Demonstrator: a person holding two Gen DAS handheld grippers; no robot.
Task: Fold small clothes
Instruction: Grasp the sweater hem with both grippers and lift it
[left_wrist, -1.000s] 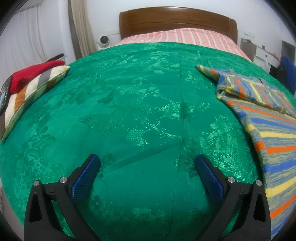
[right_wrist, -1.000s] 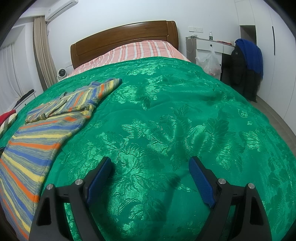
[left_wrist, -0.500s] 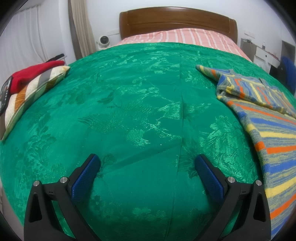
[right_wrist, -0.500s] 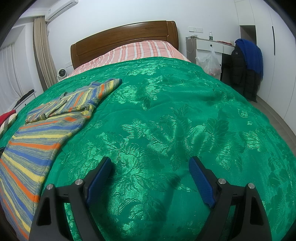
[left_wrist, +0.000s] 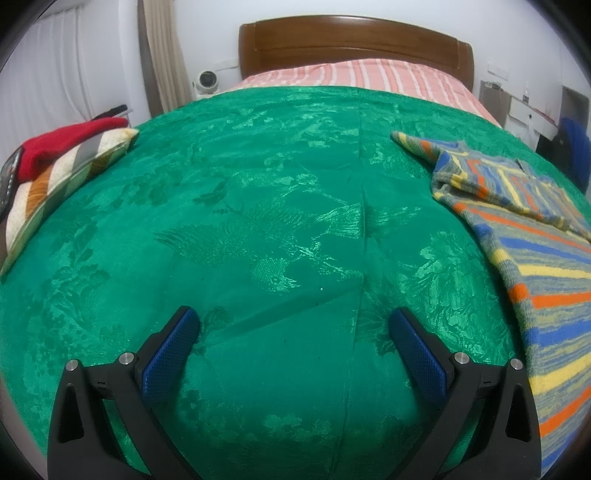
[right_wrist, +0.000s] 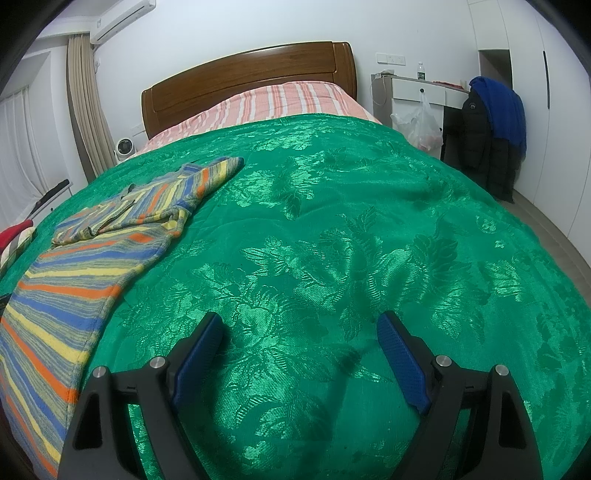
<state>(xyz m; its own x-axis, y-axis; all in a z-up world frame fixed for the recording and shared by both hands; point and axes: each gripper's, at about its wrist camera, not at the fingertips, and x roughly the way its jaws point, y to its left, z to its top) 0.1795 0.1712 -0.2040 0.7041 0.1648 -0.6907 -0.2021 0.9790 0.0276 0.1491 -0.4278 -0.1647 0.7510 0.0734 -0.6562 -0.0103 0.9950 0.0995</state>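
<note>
Nothing moved: both tongs (left_wrist: 293, 326) (right_wrist: 299, 328) gape above striped sweater (right_wrist: 74, 273).

Green floral bedspread (left_wrist: 280, 206), sweater (right_wrist: 85, 258) striped blue, orange, yellow and grey, pink-striped sheet (left_wrist: 354, 75).

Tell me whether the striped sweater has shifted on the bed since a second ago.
No. In the right wrist view the striped sweater keeps the same place against the wooden headboard, its sleeve tip at the same spot on the green bedspread.
</note>
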